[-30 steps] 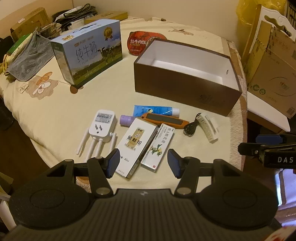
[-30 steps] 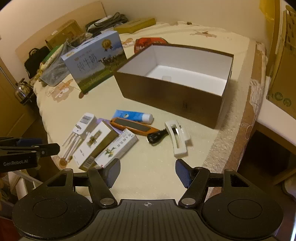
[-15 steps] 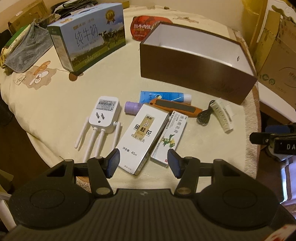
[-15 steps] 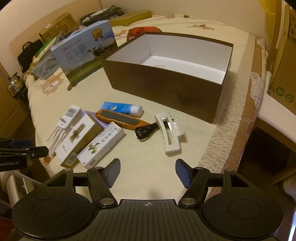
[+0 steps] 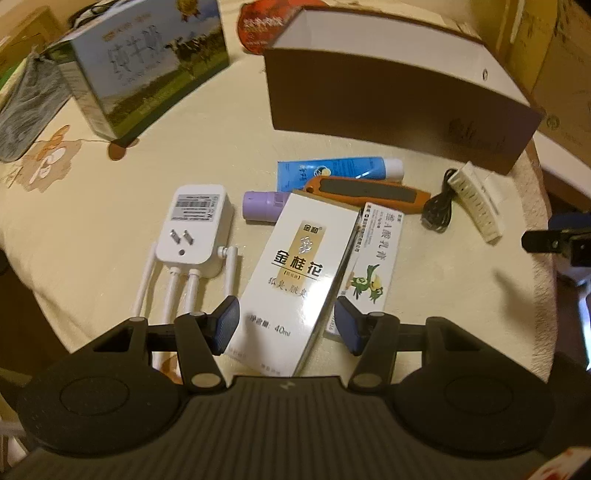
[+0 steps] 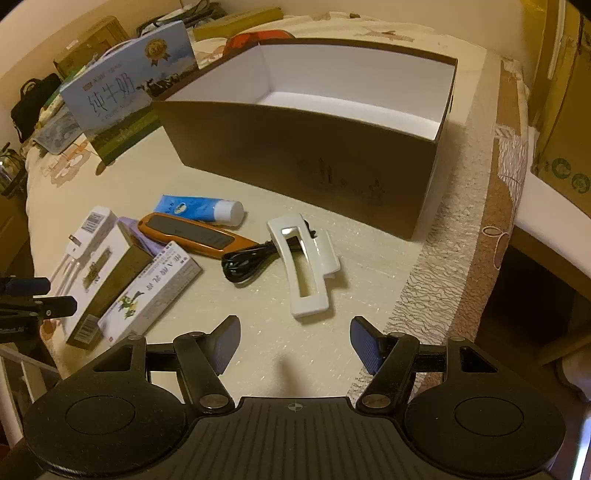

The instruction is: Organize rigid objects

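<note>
Items on the round table [image 6: 369,258], cream cloth, as seen from my two tongs:

1. Brown box [image 6: 306,155], white inside, top open, standing toward the far edge; nothing can be made out inside it
2. Blue tube [image 5: 332,170] with white cap, lying just in front of the brown box
3. Orange tool [image 5: 364,190] with a dark grey face, lying alongside the tube and touching it
4. Purple cylinder [image 5: 260,206], partly hidden under the tall white carton
5. Tall white carton [image 5: 295,273] with gold print, lying flat near the near edge
6. Slim white carton [image 5: 373,258] with a green bird picture, tight against the tall carton's right side
7. White plug unit [image 5: 194,229] with four thin antennas, left of the cartons, antennas pointing to the near edge
8. Black cable [image 6: 251,260], coiled, touching the white hair clip [image 6: 304,264], toward the right edge
9. Milk carton [image 5: 147,66], blue and green, upright at the far left
10. Red packet [image 5: 262,26], behind the brown box

My left tongs [image 5: 286,325]: jaws apart, holding nothing, set either side of the tall white carton's near end, pads not pressing it

My right tongs [image 6: 291,345]: jaws wide, holding nothing, over bare cloth just short of the hair clip
</note>
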Demonstrator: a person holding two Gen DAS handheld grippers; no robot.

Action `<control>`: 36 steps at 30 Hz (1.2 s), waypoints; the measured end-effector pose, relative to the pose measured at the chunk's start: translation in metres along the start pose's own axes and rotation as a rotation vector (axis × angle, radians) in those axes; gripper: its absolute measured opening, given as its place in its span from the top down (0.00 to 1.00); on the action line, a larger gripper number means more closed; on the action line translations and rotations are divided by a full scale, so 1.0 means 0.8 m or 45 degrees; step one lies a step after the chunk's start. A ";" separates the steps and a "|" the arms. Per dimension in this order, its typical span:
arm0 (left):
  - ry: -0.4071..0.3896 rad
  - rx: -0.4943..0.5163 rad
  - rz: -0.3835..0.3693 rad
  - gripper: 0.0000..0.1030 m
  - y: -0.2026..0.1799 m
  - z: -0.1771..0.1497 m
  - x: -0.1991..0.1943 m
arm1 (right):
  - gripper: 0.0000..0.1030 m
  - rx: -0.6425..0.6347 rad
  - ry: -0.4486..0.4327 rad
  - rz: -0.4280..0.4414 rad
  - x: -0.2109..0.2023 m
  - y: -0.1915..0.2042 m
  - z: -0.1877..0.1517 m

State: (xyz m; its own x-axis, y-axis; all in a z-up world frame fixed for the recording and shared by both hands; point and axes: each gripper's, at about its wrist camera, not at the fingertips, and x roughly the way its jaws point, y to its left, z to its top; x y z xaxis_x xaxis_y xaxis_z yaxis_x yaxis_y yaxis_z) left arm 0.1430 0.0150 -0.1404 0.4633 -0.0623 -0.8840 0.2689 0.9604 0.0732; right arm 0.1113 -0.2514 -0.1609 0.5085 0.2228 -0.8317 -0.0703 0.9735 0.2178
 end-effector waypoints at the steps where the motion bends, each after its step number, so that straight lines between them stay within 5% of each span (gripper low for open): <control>1: 0.001 0.015 0.001 0.49 0.000 0.001 0.004 | 0.38 -0.002 0.002 0.000 0.003 -0.001 0.000; 16: -0.003 0.129 -0.063 0.42 0.000 0.014 0.046 | 0.38 -0.005 0.003 -0.005 0.039 -0.012 0.010; 19: -0.028 0.119 -0.064 0.47 0.000 0.018 0.042 | 0.38 -0.006 0.001 -0.001 0.043 -0.014 0.012; 21: -0.061 0.092 -0.075 0.64 0.001 0.022 0.036 | 0.38 -0.023 -0.004 -0.004 0.046 -0.013 0.014; 26: -0.054 0.012 -0.042 0.64 -0.001 0.032 0.038 | 0.38 -0.066 -0.008 -0.012 0.056 -0.009 0.022; 30: -0.021 -0.068 -0.097 0.52 0.003 0.034 0.037 | 0.38 -0.084 -0.009 -0.014 0.066 -0.008 0.030; 36: -0.007 0.020 -0.037 0.44 -0.001 0.030 0.040 | 0.38 -0.120 -0.002 -0.016 0.081 -0.005 0.039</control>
State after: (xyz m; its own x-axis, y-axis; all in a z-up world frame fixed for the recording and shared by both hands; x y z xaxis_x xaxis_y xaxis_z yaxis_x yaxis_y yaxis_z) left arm 0.1779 0.0061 -0.1573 0.4599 -0.0914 -0.8833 0.2956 0.9537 0.0552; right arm 0.1713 -0.2427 -0.1994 0.5109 0.2102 -0.8335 -0.1445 0.9768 0.1578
